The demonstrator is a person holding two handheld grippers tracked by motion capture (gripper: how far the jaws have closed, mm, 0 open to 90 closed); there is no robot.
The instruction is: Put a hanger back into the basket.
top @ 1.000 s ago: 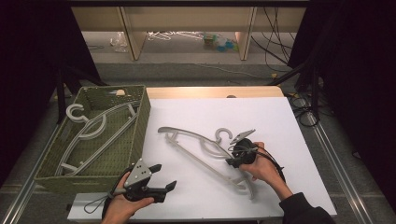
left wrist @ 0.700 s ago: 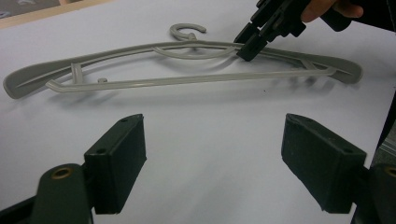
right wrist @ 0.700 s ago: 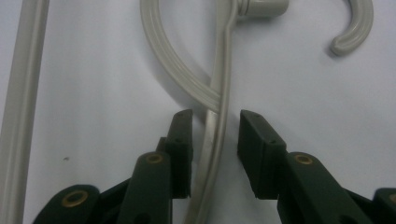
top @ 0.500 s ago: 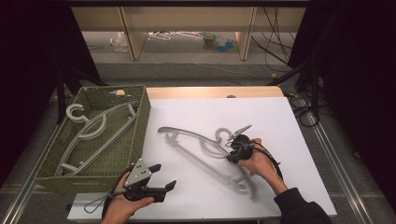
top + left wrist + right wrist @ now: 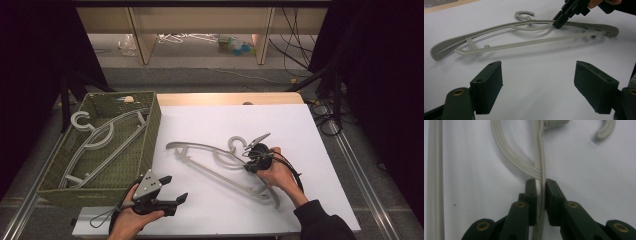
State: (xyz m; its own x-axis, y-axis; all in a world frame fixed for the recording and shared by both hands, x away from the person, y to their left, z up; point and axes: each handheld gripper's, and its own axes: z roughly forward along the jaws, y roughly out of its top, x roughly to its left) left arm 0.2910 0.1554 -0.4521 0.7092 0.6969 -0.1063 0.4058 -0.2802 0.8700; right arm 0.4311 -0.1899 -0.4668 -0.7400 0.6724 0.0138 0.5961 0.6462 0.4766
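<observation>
I see the white table sheet (image 5: pixel 320 150) across the frame centre and the green basket (image 5: pixel 150 125) at left with a hanger inside. The grey hanger (image 5: pixel 210 167) lies centre on the sheet. My right gripper (image 5: pixel 256 159) has just been closing; its jaws now clamp the hanger's upper arm, hand angled from lower right. My left gripper (image 5: pixel 170 192) rests at lower left, jaws wide apart, holding nothing.

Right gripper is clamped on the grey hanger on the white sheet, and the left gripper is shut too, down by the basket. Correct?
Not quite. The left gripper is open: the left gripper view shows its jaws wide apart with nothing between them. The rest holds: the right gripper is clamped on the grey hanger lying on the white sheet, and the left sits by the basket.
</observation>
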